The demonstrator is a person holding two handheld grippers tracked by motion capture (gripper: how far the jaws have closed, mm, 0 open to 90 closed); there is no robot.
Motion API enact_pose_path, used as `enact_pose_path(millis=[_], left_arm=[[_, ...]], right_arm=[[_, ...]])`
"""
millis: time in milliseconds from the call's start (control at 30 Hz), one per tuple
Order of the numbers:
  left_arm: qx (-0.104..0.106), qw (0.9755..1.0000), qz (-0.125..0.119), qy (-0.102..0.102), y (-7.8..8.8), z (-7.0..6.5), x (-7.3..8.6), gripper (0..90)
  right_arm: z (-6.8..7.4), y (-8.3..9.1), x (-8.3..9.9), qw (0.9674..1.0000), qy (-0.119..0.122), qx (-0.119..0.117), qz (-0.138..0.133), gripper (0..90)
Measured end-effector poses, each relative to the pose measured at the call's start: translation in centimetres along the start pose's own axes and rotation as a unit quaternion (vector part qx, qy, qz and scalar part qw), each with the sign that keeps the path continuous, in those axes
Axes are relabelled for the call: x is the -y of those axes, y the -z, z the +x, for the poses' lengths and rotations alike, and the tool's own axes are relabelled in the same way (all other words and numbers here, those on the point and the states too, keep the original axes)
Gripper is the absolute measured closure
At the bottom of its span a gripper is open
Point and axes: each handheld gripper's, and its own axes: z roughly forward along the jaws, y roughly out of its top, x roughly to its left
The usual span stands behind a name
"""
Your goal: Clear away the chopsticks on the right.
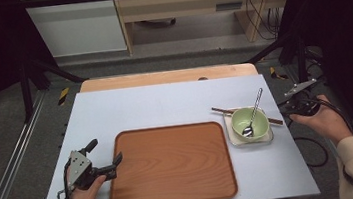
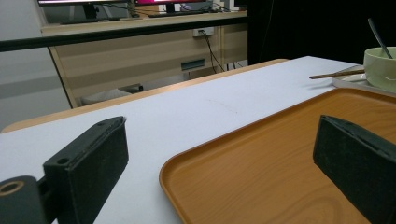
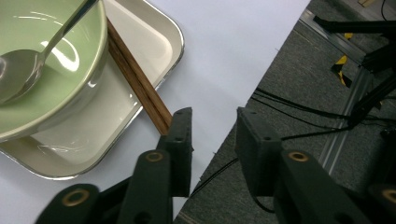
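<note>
Right gripper (image 3: 212, 140) beside chopsticks (image 3: 137, 81) (fingers apart, nothing between)

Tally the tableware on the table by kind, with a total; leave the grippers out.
Wooden tray: 1
Small white square dish: 1
Green bowl: 1
Metal spoon: 1
Chopsticks: 2, lying as a pair
Total: 6

Green bowl (image 1: 235, 123) sits in white sq. dish (image 1: 233, 142), R side of grey-topped table (image 1: 164, 101). Metal spoon (image 1: 253, 113) stands in bowl, handle leaning toward far edge. Bkgd: wooden desk (image 1: 178, 3) w/ cables (image 1: 260, 14) hanging beside it.
</note>
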Motion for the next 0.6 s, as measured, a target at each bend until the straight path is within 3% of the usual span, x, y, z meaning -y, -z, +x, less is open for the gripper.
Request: enact_pose_path(millis=[267, 600], left_arm=[[0.0, 1.0, 0.003, -0.002, 0.0, 0.0, 0.0, 2.9], [0.0, 1.0, 0.004, -0.005, 0.0, 0.0, 0.0, 2.9]], right_arm=[[0.3, -0.8, 0.5, 0.9999, 0.004, -0.011, -0.001, 76.4], [1.0, -2.3, 0.6, 0.9996, 0.008, -0.026, 0.001, 77.6]])
